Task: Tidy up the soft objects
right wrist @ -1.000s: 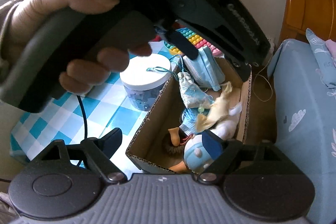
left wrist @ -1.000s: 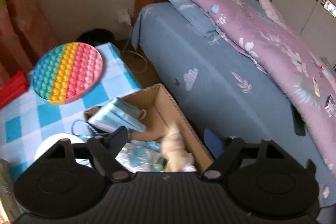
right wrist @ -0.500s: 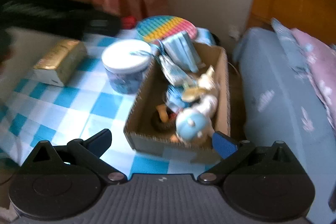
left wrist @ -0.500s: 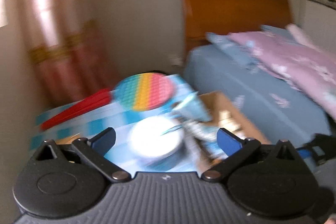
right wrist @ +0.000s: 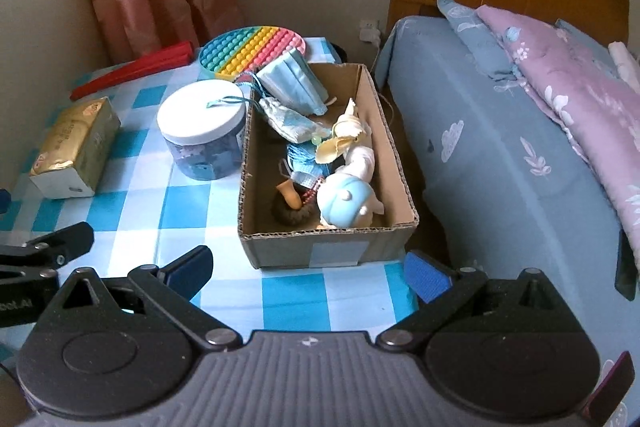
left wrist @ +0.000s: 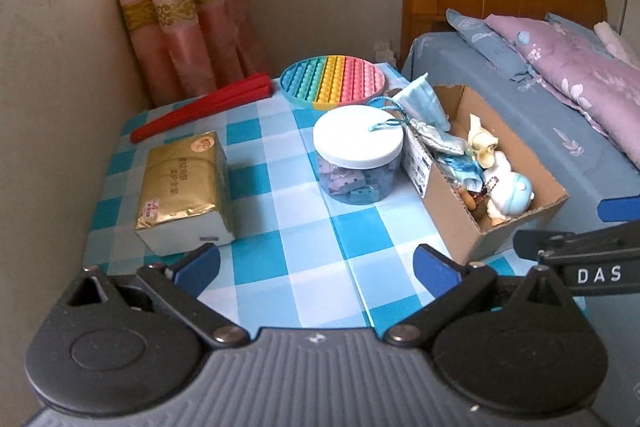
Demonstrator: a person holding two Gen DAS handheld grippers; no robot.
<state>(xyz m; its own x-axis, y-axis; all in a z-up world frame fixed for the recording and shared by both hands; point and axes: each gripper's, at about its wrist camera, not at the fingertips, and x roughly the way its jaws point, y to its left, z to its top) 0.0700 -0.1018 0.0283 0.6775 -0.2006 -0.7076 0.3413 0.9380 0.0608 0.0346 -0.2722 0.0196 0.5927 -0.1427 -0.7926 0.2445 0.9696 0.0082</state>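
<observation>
A cardboard box stands on the checked table by the bed. In it lie a plush duck with a blue cap, a small cloth pouch and, leaning at the far end, blue face masks. My left gripper hovers open and empty over the table's near edge, left of the box. Just before the box's near wall, my right gripper is also open, with nothing between its fingers.
A white-lidded jar stands left of the box. A gold tissue pack, a red folded item and a rainbow bubble disc also lie on the table. The bed runs along the right; wall and curtain stand behind.
Both grippers drew back from the box and their jaws spread wider. The left one swung leftwards, so the whole table shows. The hand blocking the right view has moved off to the left edge.
</observation>
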